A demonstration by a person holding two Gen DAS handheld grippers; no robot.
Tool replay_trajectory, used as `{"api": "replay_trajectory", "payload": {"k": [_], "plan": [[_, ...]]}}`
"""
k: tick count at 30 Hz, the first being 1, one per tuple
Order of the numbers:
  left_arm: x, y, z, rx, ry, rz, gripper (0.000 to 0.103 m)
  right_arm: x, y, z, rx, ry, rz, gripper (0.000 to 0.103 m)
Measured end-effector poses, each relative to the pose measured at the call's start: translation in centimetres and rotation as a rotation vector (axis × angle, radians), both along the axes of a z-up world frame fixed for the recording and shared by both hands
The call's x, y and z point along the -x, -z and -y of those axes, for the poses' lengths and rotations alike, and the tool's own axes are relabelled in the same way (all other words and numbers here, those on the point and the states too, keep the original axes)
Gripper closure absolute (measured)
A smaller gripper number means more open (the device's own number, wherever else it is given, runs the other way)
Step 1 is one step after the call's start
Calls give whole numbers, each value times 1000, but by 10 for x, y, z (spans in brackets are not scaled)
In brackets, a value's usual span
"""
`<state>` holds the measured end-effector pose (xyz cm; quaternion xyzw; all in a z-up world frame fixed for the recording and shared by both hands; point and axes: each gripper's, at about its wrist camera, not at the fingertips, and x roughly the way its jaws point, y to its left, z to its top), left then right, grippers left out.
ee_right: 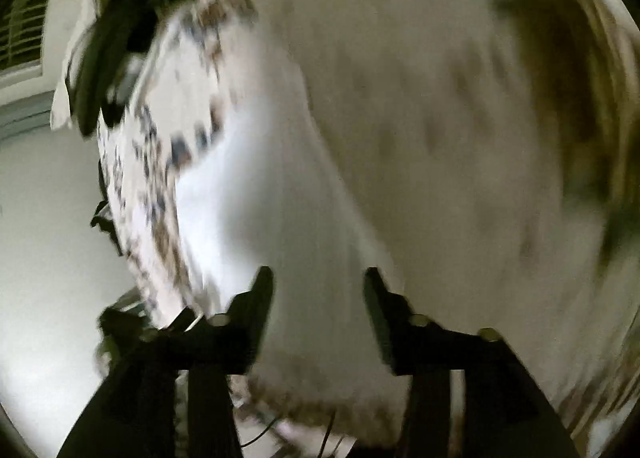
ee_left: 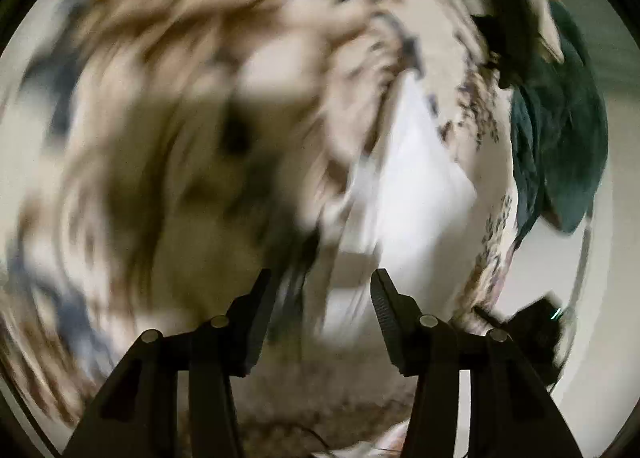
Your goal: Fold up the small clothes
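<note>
Patterned bedspread [ee_left: 160, 117] fills both your views, heavily blurred. White garment [ee_left: 416, 185] lies on bedspread, ahead of and between both sets of jaws. Dark green cloth [ee_left: 560, 145] sits at bed edge, right in left view. Left gripper [ee_left: 322, 282]: jaws apart, holding nothing. Right gripper [ee_right: 318, 280]: jaws apart, holding nothing.
</note>
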<state>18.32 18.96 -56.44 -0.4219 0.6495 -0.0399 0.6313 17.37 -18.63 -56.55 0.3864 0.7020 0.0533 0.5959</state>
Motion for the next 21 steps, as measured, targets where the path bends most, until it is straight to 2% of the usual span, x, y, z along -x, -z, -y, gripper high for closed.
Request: {"api": "replay_trajectory", "payload": {"k": [2, 5, 8, 9, 10, 11, 12, 14, 19, 20, 21], "plan": [[25, 6, 1, 81, -112, -28, 37, 35, 15, -21, -86, 32, -83, 46], [42, 22, 8, 180, -217, -55, 37, 61, 48, -49, -199, 108, -168, 46], [40, 38, 21, 263, -286, -61, 37, 65, 76, -68, -252, 212, -161, 47], [39, 40, 23, 270, -306, -49, 38, 65, 81, -70, -258, 254, -136, 68], [37, 41, 25, 268, -329, -32, 43, 66, 82, -70, -255, 290, -123, 89], [33, 38, 24, 260, -353, 2, 74, 66, 82, -70, -240, 312, -125, 90], [30, 36, 23, 229, -350, 3, 88, 66, 80, -71, -231, 316, -120, 93], [27, 31, 12, 189, -355, 16, 89, 69, 72, -71, -211, 308, -104, 94], [33, 14, -45, 17, -371, 17, 88, 69, 55, -61, -169, 282, -79, 95], [32, 13, -48, 26, -371, 16, 81, 68, 54, -58, -172, 282, -79, 95], [32, 11, -50, 70, -366, 18, 76, 68, 52, -58, -176, 277, -77, 95]]}}
